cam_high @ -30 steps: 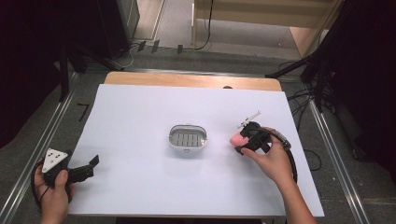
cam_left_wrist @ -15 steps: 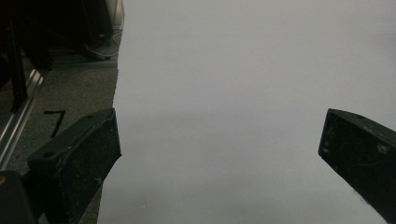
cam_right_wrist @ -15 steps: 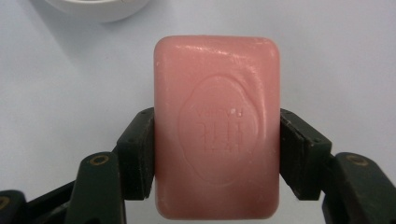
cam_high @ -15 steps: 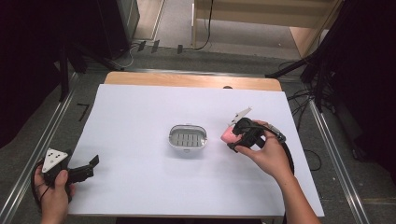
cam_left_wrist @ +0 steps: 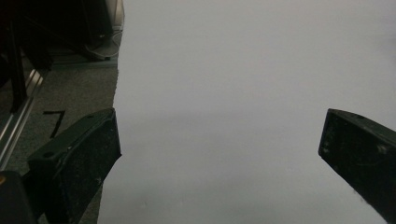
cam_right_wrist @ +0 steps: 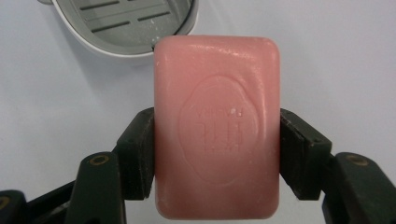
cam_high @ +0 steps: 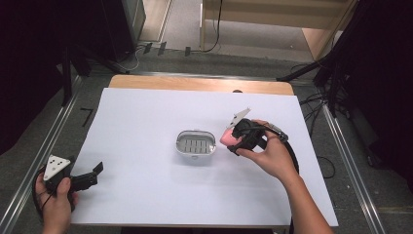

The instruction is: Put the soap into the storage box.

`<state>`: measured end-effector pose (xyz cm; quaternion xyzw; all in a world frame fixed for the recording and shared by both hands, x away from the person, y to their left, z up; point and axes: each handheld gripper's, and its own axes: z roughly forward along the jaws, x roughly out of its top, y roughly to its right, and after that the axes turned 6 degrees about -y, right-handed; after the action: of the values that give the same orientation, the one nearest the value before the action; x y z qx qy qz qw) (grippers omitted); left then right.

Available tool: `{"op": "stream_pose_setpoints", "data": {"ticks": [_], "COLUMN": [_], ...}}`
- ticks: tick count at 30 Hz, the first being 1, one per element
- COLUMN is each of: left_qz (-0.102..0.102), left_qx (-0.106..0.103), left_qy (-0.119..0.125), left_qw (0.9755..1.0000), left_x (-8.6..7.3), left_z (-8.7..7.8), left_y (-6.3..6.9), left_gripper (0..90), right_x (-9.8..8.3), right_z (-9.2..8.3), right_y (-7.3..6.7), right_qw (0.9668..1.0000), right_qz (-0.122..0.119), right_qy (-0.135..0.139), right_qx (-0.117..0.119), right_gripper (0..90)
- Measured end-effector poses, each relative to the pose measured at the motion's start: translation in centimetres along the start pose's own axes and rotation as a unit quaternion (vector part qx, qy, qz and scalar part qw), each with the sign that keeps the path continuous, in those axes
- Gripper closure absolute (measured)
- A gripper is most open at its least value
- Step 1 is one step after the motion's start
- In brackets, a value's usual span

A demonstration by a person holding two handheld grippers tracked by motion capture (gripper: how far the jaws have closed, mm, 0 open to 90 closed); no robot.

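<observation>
Pink soap bar (cam_right_wrist: 217, 126) sits clamped between the jaws of my right gripper (cam_high: 237, 137), pads pressing its two long sides, so its long axis runs straight out ahead of the jaws; the white soap dish (cam_high: 195, 145) lies just beyond the bar's far end, to the left on the white table sheet (cam_high: 146, 195) and a little below; my right hand is far nearer than my left gripper (cam_high: 88, 176), which rests spread and empty at the near left corner; compared with a second ago, the bar has come up off the sheet and closer to the dish.
</observation>
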<state>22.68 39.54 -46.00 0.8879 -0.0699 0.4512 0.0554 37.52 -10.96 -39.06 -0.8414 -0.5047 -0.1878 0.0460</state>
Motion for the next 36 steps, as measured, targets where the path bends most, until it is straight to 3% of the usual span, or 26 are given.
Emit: {"op": "stream_pose_setpoints", "data": {"ticks": [17, 36], "left_qz": [-0.001, -0.001], "left_qx": [0.000, -0.001], "left_qy": [0.002, 0.002], "left_qw": [1.0000, 1.0000], "left_x": [0.0, 0.0], "left_z": [0.0, 0.0], "left_y": [0.0, 0.0], "left_gripper": [0.0, 0.0], "right_x": [2.4, 5.0], "right_z": [-0.1, 0.2], "right_y": [-0.8, -1.6], "right_qw": [0.9989, 0.9975], "right_qz": [-0.036, -0.054], "right_qy": [0.028, 0.043], "right_qx": [0.007, 0.016], "right_gripper": [38.8, 38.7]}}
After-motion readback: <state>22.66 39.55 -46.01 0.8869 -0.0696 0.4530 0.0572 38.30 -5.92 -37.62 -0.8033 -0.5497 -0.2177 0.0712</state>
